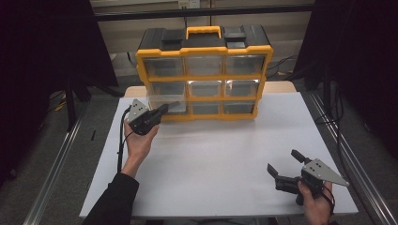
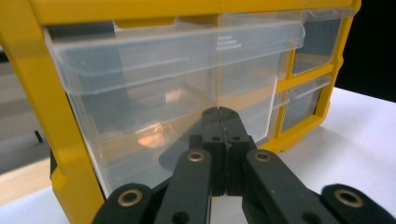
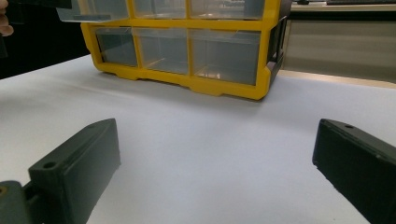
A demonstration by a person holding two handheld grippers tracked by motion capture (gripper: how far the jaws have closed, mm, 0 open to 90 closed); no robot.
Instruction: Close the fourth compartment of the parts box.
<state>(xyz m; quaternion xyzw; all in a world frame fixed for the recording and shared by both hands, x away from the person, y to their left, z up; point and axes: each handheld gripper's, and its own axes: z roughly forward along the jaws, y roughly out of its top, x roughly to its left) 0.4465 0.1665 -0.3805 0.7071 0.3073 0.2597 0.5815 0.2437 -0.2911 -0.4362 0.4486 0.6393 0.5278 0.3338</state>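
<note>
One clear drawer (image 1: 162, 101), at the lower left of the yellow organizer (image 1: 204, 72) in the high view, sits pulled partway out. The left hand-held gripper (image 1: 165, 107) is clenched, its tips at the drawer's front; whether they pinch its lip I cannot tell. The step looks like sliding this drawer, which next calls for a straight, level motion. The right hand-held gripper (image 1: 284, 166) rests released on the desk (image 1: 220, 159), lower right.

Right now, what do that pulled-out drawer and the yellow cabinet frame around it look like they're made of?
The drawer looks like clear, glossy moulded plastic: you see through its front and it catches reflections. The cabinet frame looks like opaque yellow plastic with a smooth, slightly shiny moulded surface. The shut left gripper is at the drawer's front, apparently matte black plastic or metal.
</note>
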